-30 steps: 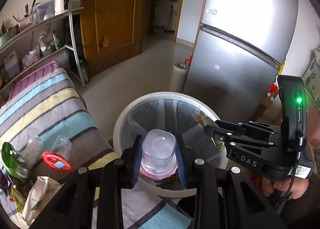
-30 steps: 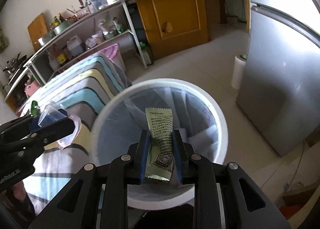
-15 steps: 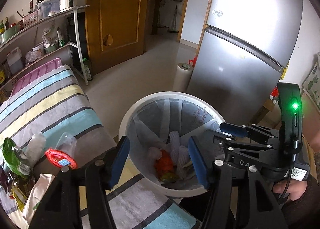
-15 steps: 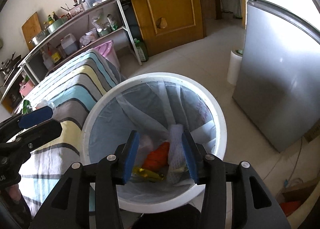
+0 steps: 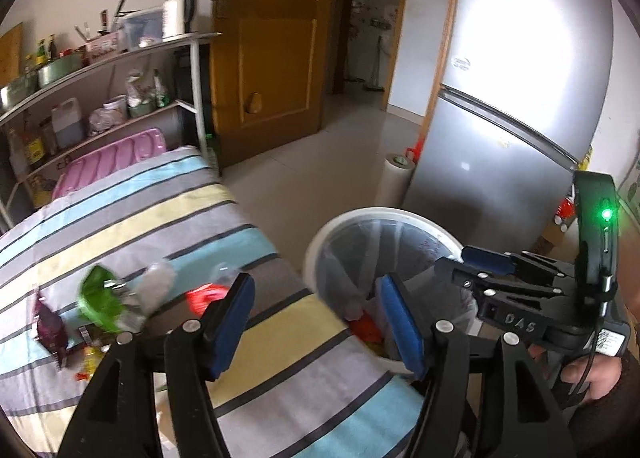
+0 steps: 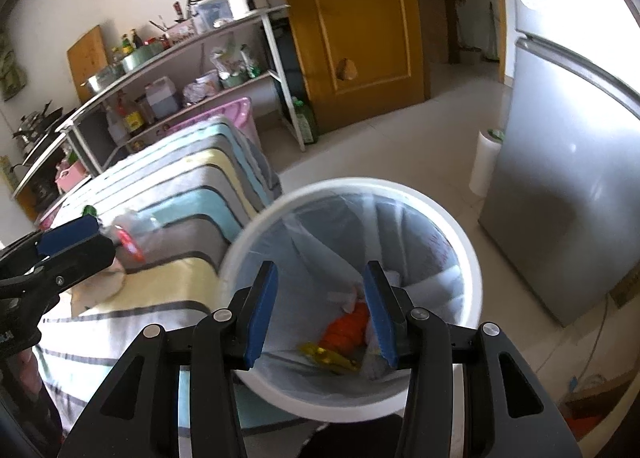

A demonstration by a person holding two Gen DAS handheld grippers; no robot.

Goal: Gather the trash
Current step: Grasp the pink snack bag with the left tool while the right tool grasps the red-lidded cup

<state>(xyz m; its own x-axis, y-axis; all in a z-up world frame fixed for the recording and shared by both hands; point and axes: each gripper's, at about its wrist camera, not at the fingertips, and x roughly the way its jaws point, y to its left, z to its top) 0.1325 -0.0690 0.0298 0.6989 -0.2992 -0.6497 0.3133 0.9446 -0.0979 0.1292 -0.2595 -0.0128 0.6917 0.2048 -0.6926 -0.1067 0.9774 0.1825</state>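
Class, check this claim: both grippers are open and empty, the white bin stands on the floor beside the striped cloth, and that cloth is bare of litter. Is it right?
Not quite. The striped cloth is not bare: the left wrist view shows a green wrapper and other litter lying on it. The rest holds: left gripper and right gripper are open and empty, and the white bin stands beside the cloth.

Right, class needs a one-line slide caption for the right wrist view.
Open right gripper poised over the lined white bin, orange wrapper inside, striped table alongside.
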